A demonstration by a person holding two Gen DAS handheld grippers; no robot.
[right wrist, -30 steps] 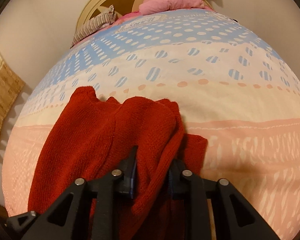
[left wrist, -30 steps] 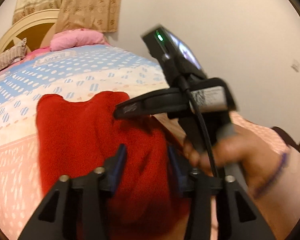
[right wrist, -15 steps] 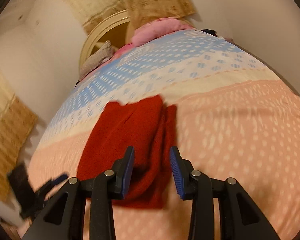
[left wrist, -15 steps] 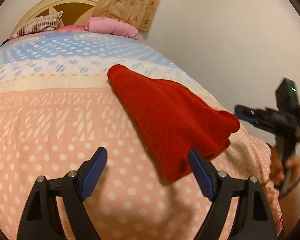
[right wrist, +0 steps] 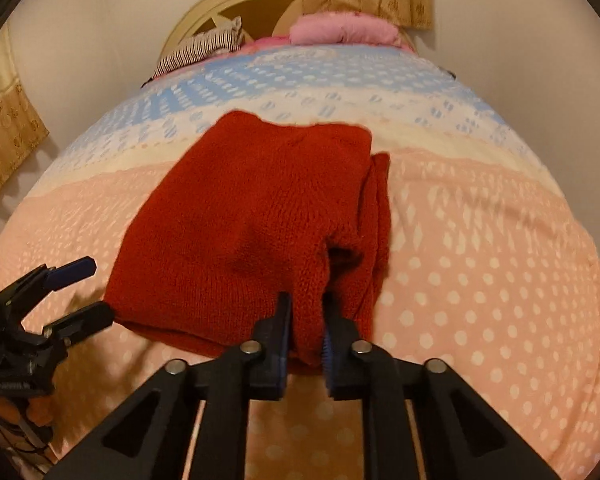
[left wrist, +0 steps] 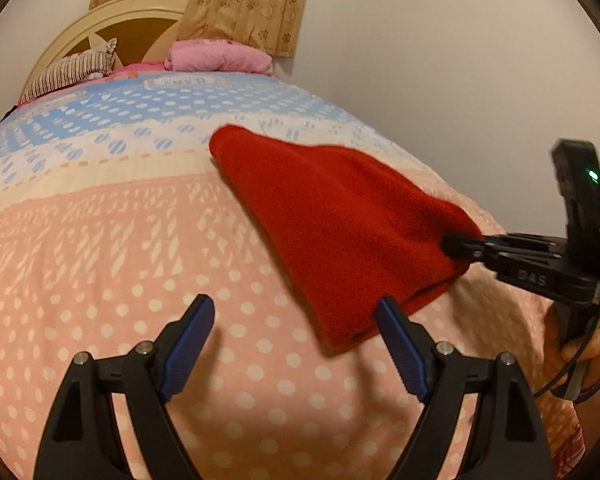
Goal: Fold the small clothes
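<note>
From the left wrist, we are holding our left gripper (left wrist: pixel 294 344) spread and empty beside the folded red knit sweater (left wrist: pixel 340 220) on the bedspread (left wrist: pixel 100 240). From the right wrist, our right gripper (right wrist: pixel 305 334), jaws just closing, is pinching its near edge; another fold seems left.

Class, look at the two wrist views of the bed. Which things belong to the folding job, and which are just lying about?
Belong to the job:
- red knitted garment
- right gripper, shut on its near edge
- left gripper, open, empty

Just lying about:
- pink pillow
- striped pillow
- curtain
- headboard
</note>
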